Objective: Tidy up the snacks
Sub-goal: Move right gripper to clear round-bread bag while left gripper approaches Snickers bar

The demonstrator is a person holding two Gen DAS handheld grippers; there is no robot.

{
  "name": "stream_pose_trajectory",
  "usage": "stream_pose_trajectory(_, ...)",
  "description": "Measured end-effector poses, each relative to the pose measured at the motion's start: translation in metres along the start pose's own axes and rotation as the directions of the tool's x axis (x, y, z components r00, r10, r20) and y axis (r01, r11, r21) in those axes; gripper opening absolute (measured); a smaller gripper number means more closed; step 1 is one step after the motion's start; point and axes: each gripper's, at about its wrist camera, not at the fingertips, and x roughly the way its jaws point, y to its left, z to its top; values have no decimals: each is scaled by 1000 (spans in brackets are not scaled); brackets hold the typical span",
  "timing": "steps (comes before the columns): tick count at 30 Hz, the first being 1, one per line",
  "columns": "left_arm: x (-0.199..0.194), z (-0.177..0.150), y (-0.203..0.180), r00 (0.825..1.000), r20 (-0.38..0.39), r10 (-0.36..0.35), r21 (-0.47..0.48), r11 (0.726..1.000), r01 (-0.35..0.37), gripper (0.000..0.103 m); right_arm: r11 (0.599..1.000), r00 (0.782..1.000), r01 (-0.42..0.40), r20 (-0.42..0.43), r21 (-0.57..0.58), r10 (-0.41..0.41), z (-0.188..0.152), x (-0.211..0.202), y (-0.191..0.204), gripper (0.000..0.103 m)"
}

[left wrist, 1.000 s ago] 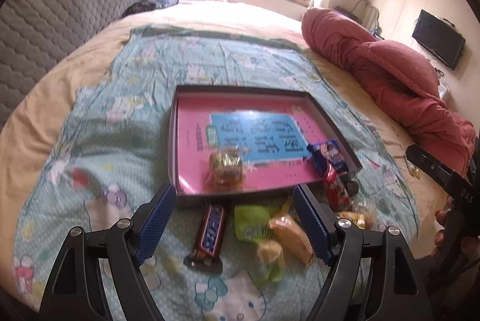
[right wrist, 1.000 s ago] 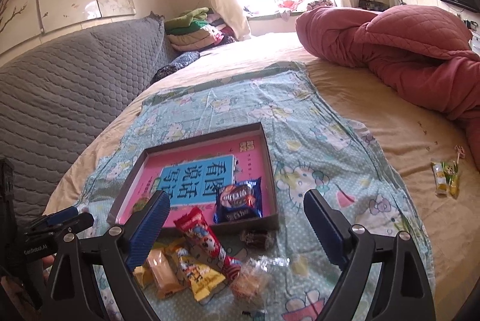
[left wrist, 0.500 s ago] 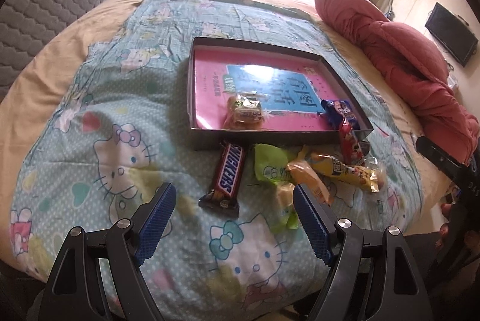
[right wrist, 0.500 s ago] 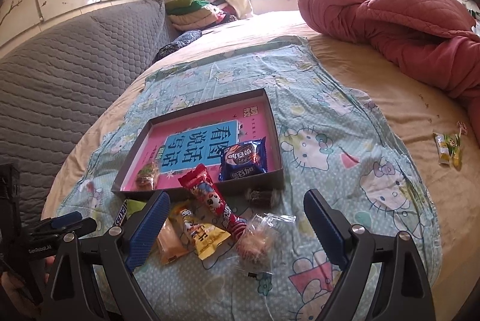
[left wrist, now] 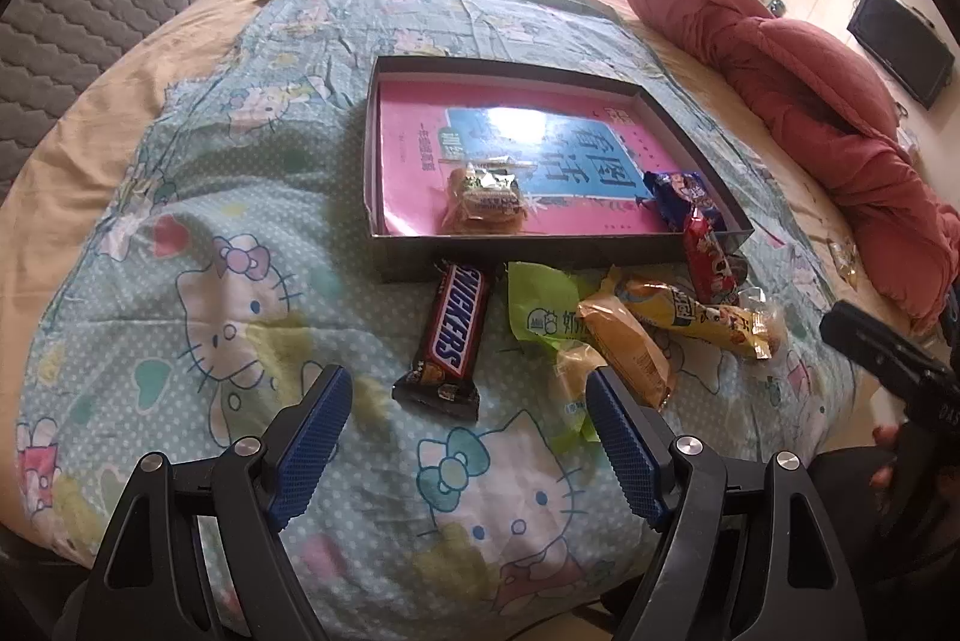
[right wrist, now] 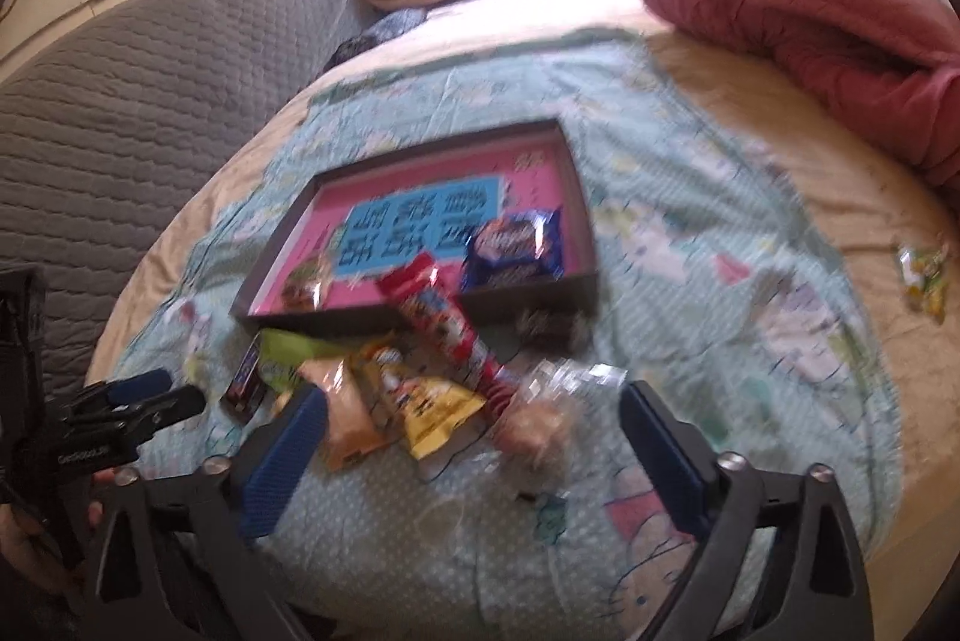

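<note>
**Both tools down over the snack pile, right jaws just widened**

Left tool [left wrist: 465,416]: spread, nothing between the pads. Snickers bar [left wrist: 453,335] lay just ahead at 12 o'clock, its far end touching the box [left wrist: 384,149] wall.

Right tool [right wrist: 474,437]: spread, jaws had just been opening wider, nothing gripped. Clear-wrapped pastry [right wrist: 534,422] sat between the pads; yellow packet [right wrist: 420,395] and orange packet [right wrist: 339,413] toward 10–11 o'clock. View was motion-blurred.

Change over the last second: both wrist views tipped from room and far bed down onto the Hello Kitty sheet [left wrist: 198,233], so both tools dropped closer to the loose snacks.

Box at 12 o'clock already held a wrapped cake [left wrist: 483,200] and a blue cookie pack [right wrist: 516,245]. Red stick pack [right wrist: 444,323] leaned over its near wall.

Read: approach phase, most snacks not yet boxed. Likely next is the right tool closing on the pastry.
</note>
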Motion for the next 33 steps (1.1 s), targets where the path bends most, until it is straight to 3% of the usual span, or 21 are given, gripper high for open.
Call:
stream_pose_trajectory(4, 4, 0, -1, 1000, -3, 2, 10, 1000, -2, 82, 1000, 999, 18, -42, 4, -18, -6, 7, -3, 100)
stream_pose_trajectory(16, 15, 0, 0, 1000, -24, 6, 5, 1000, -6, 82, 989, 991, 127, -56, 74, -123, -5, 13, -24, 100)
stream_pose_trajectory(21, 22, 1, 3, 999, -44, 27, -1, 1000, -27, 82, 980, 984, 165, -88, 109, -156, -5, 25, -35, 81)
stream_pose_trajectory(25, 26, 2, 7, 998, -50, 49, 0, 999, -49, 82, 980, 984, 139, -133, 145, -120, -7, 37, -41, 68)
stream_pose_trajectory(28, 30, 4, 9, 997, -52, 56, -2, 998, -56, 82, 984, 983, 137, -141, 117, -121, -8, 44, -35, 62)
stream_pose_trajectory(30, 35, 6, 10, 996, -62, 66, -3, 998, -66, 82, 988, 983, 125, -150, 88, -111, -8, 49, -28, 48)
stream_pose_trajectory(33, 41, 9, 10, 995, -71, 74, -3, 997, -75, 81, 991, 980, 119, -168, 62, -108, -11, 57, -22, 44)
